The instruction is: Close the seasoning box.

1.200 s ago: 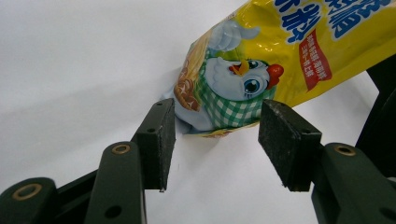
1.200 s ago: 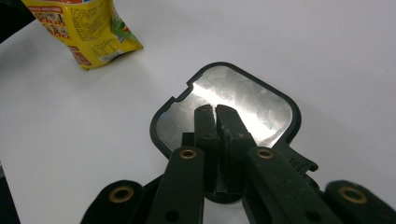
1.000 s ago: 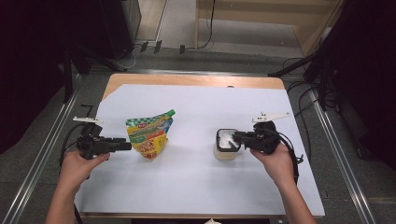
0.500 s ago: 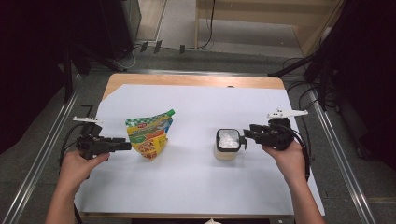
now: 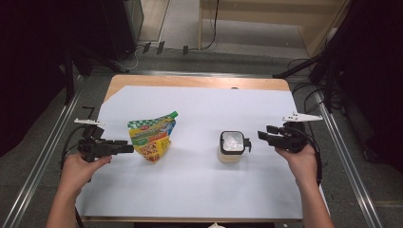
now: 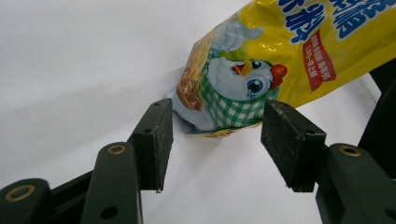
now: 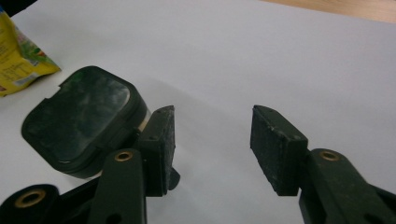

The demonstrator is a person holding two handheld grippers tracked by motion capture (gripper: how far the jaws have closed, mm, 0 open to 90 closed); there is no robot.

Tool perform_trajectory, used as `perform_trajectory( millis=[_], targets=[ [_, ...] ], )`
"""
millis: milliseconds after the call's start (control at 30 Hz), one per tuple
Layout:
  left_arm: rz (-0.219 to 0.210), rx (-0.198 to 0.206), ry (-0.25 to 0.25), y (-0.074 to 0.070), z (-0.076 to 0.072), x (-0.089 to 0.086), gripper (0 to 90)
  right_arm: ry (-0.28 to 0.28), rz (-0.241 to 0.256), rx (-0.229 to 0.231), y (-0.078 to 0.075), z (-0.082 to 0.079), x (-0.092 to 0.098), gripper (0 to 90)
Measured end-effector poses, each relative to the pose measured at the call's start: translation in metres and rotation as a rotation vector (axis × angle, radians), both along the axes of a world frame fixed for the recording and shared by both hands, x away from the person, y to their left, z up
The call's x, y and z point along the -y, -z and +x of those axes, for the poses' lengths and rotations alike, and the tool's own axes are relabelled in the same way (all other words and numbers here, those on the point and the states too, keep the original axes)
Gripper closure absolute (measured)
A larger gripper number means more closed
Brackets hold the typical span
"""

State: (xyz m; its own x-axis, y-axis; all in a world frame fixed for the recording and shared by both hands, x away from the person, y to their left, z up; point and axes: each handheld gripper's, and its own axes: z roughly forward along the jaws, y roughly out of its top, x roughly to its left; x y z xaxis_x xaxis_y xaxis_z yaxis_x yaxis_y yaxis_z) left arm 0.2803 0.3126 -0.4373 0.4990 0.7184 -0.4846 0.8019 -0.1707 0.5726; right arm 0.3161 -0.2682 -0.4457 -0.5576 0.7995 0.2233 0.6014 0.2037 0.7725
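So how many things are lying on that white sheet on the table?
2. A yellow snack pouch lies toward the left, just ahead of the left gripper. A small dark-lidded container stands toward the right, near the right gripper. Nothing else seems hidden.

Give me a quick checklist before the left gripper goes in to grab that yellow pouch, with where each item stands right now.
1. Left gripper open: ok, its jaws stand apart in the left gripper view.
2. Yellow pouch lined up: ok, its lower end lies just ahead, between the jaws.
3. Contact with the pouch: not ok, the pads are short of it.
4. Pouch lying flat on the white sheet: ok.
5. Right gripper out of the way: ok, open and apart from the container.
6. Green cap screwed tight: cannot tell.
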Motion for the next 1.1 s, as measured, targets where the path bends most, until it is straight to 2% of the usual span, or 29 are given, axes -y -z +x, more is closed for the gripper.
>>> perform_trajectory(
  millis=[167,333,367,533,1100],
  targets=[
    [0.0,0.0,-0.001,0.0,0.0,0.0,44.0,0.025,-0.001,-0.004,0.007,0.002,0.006,44.3],
    [0.002,0.0,0.001,0.0,0.0,0.0,43.7,0.045,0.007,0.013,0.013,0.003,0.011,38.7],
    [0.003,0.0,0.0,0.0,0.0,0.0,43.6,0.062,-0.003,0.026,0.014,0.003,0.011,36.7],
    [0.004,0.0,-0.003,0.001,0.0,0.0,43.4,0.075,-0.033,0.019,0.021,0.004,0.016,33.1],
    [0.018,0.0,-0.006,0.002,0.001,0.001,42.7,0.1,-0.059,-0.007,0.034,0.008,0.024,30.2]
  ],
)
